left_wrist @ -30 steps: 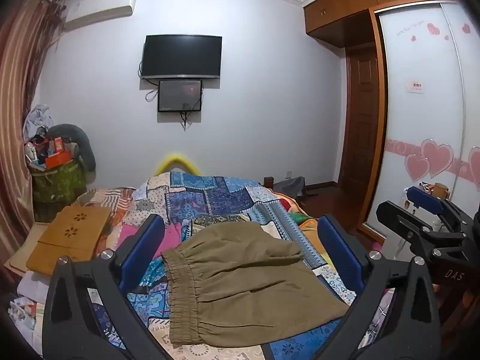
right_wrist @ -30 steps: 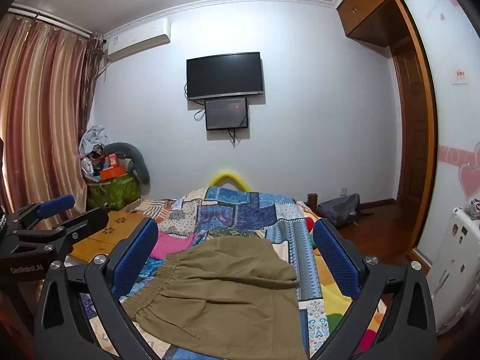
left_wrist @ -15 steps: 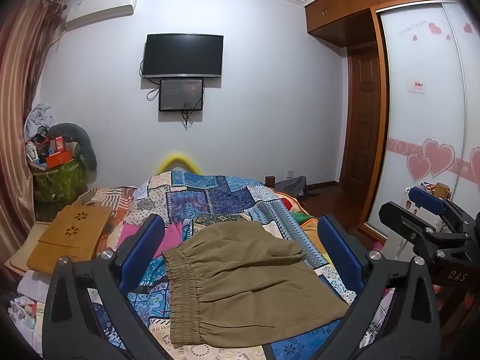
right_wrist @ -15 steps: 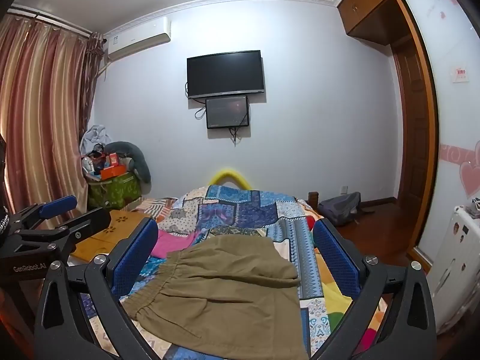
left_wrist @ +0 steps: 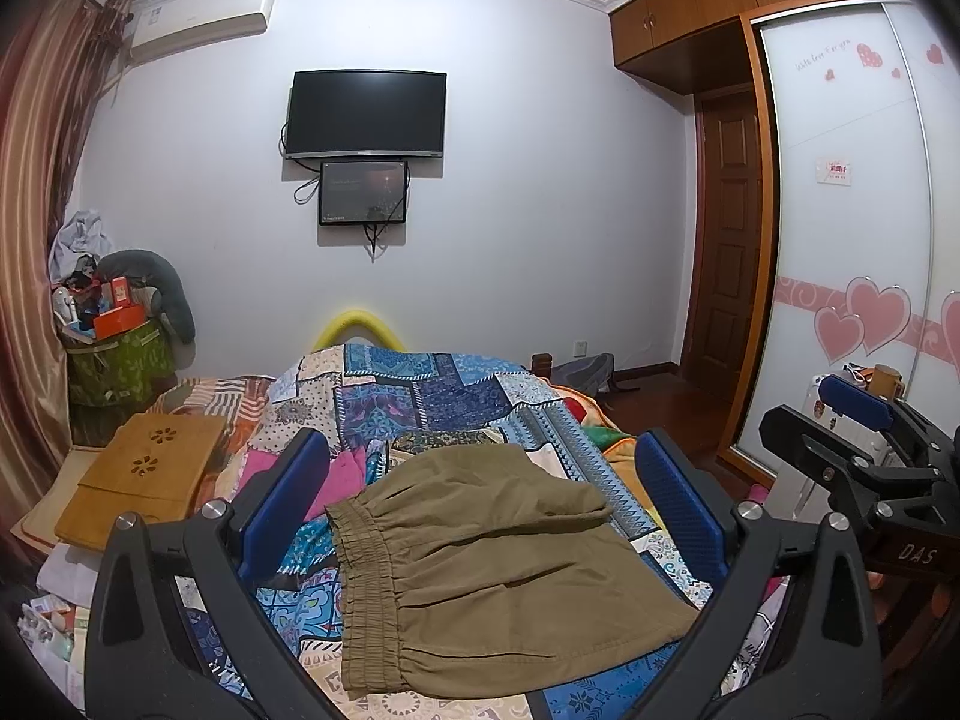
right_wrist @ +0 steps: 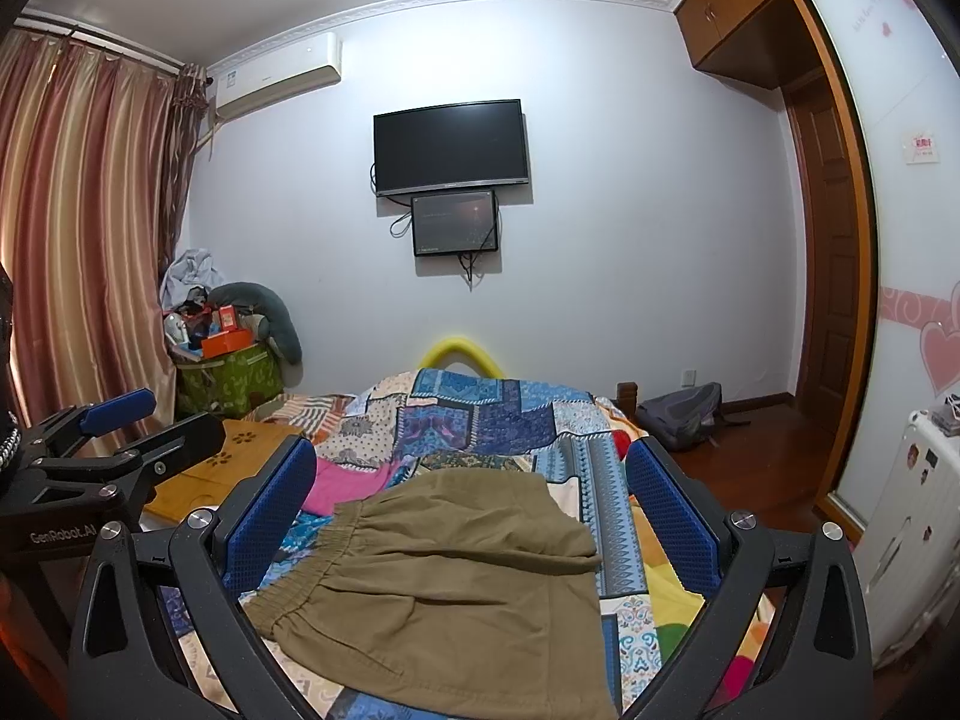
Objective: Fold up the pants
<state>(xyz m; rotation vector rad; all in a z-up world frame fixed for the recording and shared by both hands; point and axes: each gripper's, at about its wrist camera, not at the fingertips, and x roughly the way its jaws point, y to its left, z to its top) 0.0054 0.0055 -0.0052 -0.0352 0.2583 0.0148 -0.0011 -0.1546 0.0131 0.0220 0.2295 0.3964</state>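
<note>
Olive-brown pants point(left_wrist: 492, 564) lie folded on the patchwork quilt point(left_wrist: 420, 402) of the bed, elastic waistband toward the left; they also show in the right wrist view point(right_wrist: 456, 576). My left gripper point(left_wrist: 480, 480) is open and empty, held above the pants' near side. My right gripper point(right_wrist: 471, 480) is open and empty, also above the pants. Each gripper shows in the other's view: the right one at the far right point(left_wrist: 864, 450), the left one at the far left point(right_wrist: 102, 450).
A wooden lap tray point(left_wrist: 144, 474) lies left of the bed. A green bag with clutter point(left_wrist: 114, 354) stands by the curtain. A TV point(left_wrist: 366, 114) hangs on the far wall. A wardrobe point(left_wrist: 864, 240) and a door are on the right. A grey backpack point(right_wrist: 684, 414) is on the floor.
Both grippers have drifted very slightly, staying open. The pants have not moved.
</note>
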